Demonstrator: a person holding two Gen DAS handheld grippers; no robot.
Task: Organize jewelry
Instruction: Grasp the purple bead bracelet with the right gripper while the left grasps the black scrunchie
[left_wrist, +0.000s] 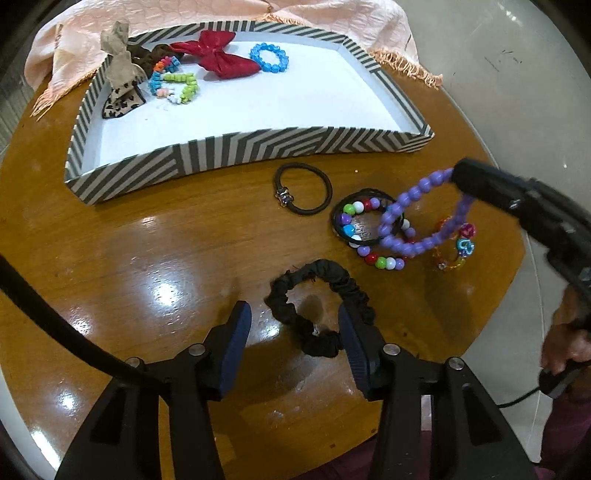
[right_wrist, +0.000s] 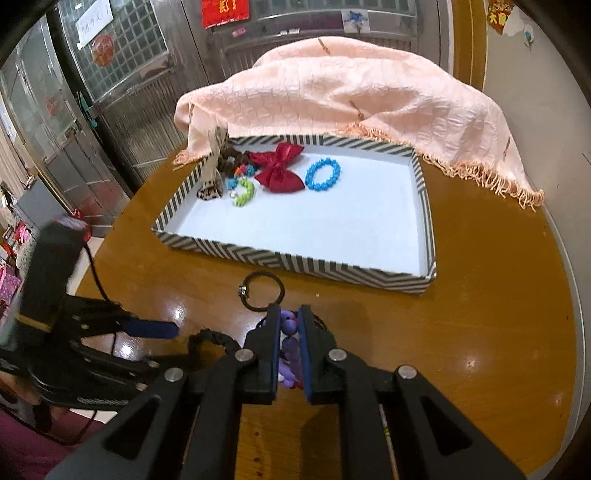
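Note:
My right gripper (right_wrist: 289, 316) is shut on a purple bead bracelet (left_wrist: 413, 218), which hangs from it above the table; the beads show between its fingers (right_wrist: 289, 328). My left gripper (left_wrist: 295, 317) is open just above a black fabric scrunchie (left_wrist: 321, 306), one finger on each side of its near part. A thin black hair tie (left_wrist: 303, 188), a multicolour bead bracelet (left_wrist: 369, 236) on a black ring, and an orange charm bracelet (left_wrist: 456, 247) lie on the wooden table. The striped tray (left_wrist: 240, 151) holds a red bow (left_wrist: 218, 55), a blue bead bracelet (left_wrist: 269, 57) and other pieces.
A peach cloth (right_wrist: 351, 96) is heaped behind the tray at the table's far edge. The round wooden table (left_wrist: 147, 240) ends close to the right of the loose bracelets. A leopard-print bow (left_wrist: 122, 74) leans on the tray's left corner.

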